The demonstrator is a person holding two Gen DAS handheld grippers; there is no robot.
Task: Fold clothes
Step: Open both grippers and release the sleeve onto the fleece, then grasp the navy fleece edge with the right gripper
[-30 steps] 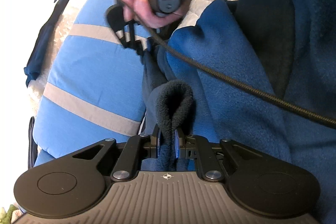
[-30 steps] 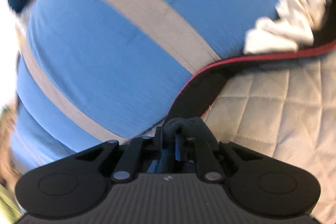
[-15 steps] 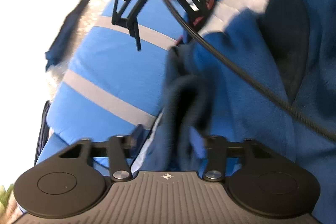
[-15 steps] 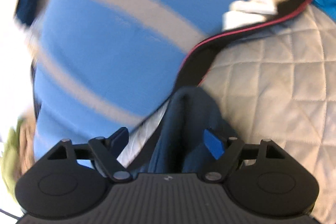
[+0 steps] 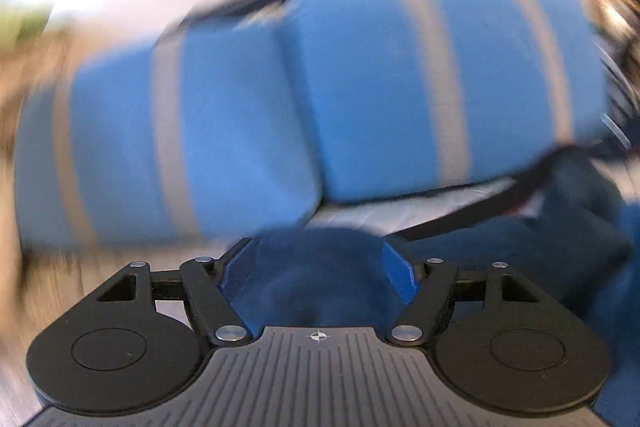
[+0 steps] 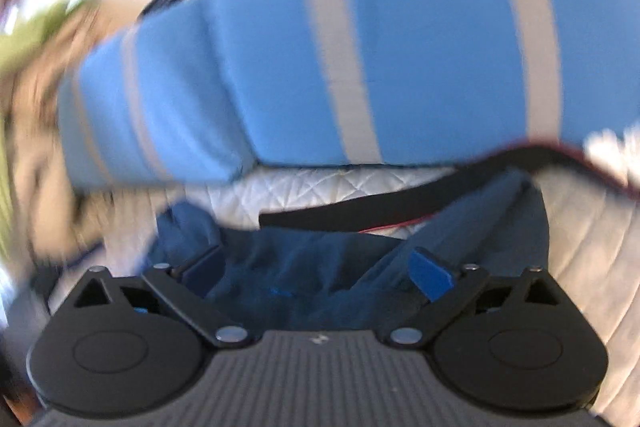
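While the dark blue fleece garment [image 6: 304,267] lies rumpled on the white quilted cover [image 6: 316,187], it sits loose between both pairs of tongs: the left gripper [image 5: 318,267] is spreading its jaws with fleece between its blue pads, unpinched, and the right gripper [image 6: 316,267] is likewise widening over the cloth. Beyond lies a black red-edged strap [image 6: 360,211] (both views are blurred), then light blue grey-striped cushions [image 5: 380,87].
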